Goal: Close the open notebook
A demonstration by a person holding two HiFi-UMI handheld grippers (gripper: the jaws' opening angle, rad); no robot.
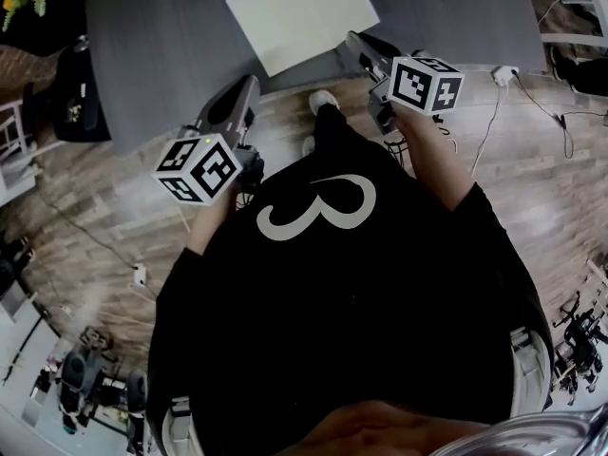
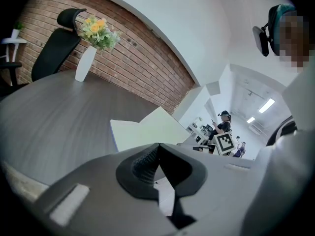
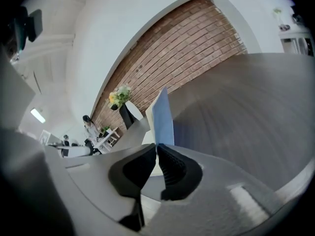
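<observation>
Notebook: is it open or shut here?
Partly open: the notebook has one leaf tilted up off the table, pinched in the right hand-held gripper.

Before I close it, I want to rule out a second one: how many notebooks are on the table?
1. The notebook lies at the near edge of the grey table, its blue cover pinched in the right gripper. Parts of the table are out of view.

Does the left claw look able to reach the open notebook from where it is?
Probably yes: the notebook lies just ahead of the left claw on the grey table, and nothing stands between them.
</observation>
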